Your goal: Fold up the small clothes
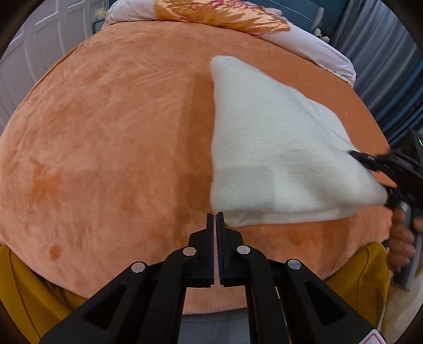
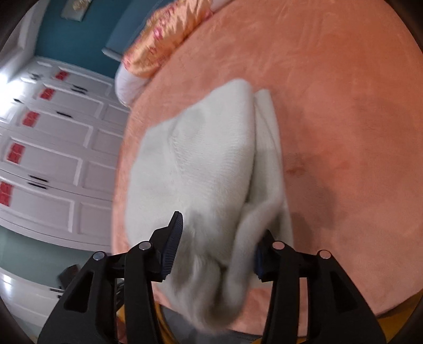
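A white fleecy garment (image 1: 277, 148) lies folded on the orange plush bed cover (image 1: 105, 132), right of centre in the left wrist view. My left gripper (image 1: 214, 215) is shut and empty, its tips just left of the cloth's near corner. My right gripper (image 1: 370, 161) reaches in from the right at the cloth's right corner. In the right wrist view the right gripper (image 2: 219, 227) has its jaws wide apart with the bunched white cloth (image 2: 211, 169) between and over them; the right finger is partly hidden by cloth.
An orange satin pillow (image 1: 219, 13) and a white quilt (image 1: 312, 50) lie at the bed's far end. White wardrobe doors (image 2: 53, 148) stand beside the bed. Yellow fabric (image 1: 26, 285) hangs at the near bed edge.
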The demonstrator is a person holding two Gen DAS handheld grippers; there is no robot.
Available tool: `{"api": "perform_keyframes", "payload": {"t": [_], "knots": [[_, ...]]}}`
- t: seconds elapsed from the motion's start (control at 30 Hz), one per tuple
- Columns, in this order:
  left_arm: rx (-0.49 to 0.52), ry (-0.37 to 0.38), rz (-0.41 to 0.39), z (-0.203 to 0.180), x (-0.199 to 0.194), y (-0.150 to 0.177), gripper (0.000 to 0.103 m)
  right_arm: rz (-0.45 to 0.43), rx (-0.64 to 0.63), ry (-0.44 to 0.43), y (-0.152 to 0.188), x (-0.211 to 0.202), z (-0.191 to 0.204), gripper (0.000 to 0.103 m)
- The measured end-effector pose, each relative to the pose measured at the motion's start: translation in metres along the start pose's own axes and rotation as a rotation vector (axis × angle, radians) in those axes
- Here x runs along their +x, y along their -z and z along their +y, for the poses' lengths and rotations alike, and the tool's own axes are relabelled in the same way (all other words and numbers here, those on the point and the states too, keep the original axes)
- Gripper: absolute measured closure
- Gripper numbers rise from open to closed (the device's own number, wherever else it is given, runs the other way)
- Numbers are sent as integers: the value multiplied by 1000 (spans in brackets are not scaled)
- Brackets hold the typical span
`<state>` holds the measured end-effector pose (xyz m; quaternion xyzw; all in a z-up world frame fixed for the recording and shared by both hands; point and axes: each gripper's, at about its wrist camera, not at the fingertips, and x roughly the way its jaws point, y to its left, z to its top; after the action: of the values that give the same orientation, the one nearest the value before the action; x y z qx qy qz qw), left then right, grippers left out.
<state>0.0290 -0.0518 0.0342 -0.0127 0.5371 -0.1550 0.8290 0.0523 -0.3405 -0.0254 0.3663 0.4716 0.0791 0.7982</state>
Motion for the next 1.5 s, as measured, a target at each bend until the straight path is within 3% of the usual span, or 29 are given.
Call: {"api": "perform_keyframes", "payload": {"t": [0.07,0.2,0.27,0.3,0.33,0.4,0.43,0.5,0.57,0.73,0.87,0.97,1.07,1.1,1.13,1.27,1.33,1.4,1.43,1.5], "knots": [[1,23,-12,-5,-7,-1,98,-55,-152,48,-5,-12,34,78],[34,68,-91,-23,-32,-8,97,-204,-291,-134,-11,-66,81,81],[45,77,-136,-32,-40,-18,90,-234,-305,-106,-10,-69,74,81],[46,75,-148,-34,-39,-23,78,-217,-291,-62,-12,-59,62,81],[46,70,-155,-38,-37,-27,74,-143,-248,47,-17,-30,38,80],[66,66,-154,-47,-27,-36,74,19,-169,172,-16,16,3,79],[89,45,-137,-54,-18,-39,74,32,-143,166,-10,22,-7,78],[110,12,-80,-62,4,-42,74,-42,-117,111,-1,0,-4,74],[99,-18,-31,-62,20,-42,74,-78,-124,128,6,-18,4,73],[153,-88,-47,-72,27,-34,74,-150,-148,185,32,-55,16,73],[174,-112,-32,-72,34,-29,74,-135,-142,126,46,-56,14,73],[169,-109,-18,-70,39,-29,74,-61,-144,149,45,-26,7,67],[142,-83,-5,-63,41,-30,74,-16,-104,129,43,-6,-6,70],[128,-73,-2,-63,40,-30,74,-21,-105,124,41,-7,-4,84],[115,-59,3,-61,37,-31,74,-32,-112,112,39,-13,-1,92],[80,7,-8,-60,21,-32,74,-183,-167,54,36,-67,16,93],[97,-9,3,-62,27,-31,74,-157,-166,89,35,-58,8,94],[93,-13,31,-61,40,-29,74,-51,-168,225,39,-17,-13,94],[87,-9,41,-60,45,-28,74,-32,-167,249,44,-3,-20,94],[89,-14,37,-59,46,-26,74,-56,-123,215,44,-7,-23,93]]}}
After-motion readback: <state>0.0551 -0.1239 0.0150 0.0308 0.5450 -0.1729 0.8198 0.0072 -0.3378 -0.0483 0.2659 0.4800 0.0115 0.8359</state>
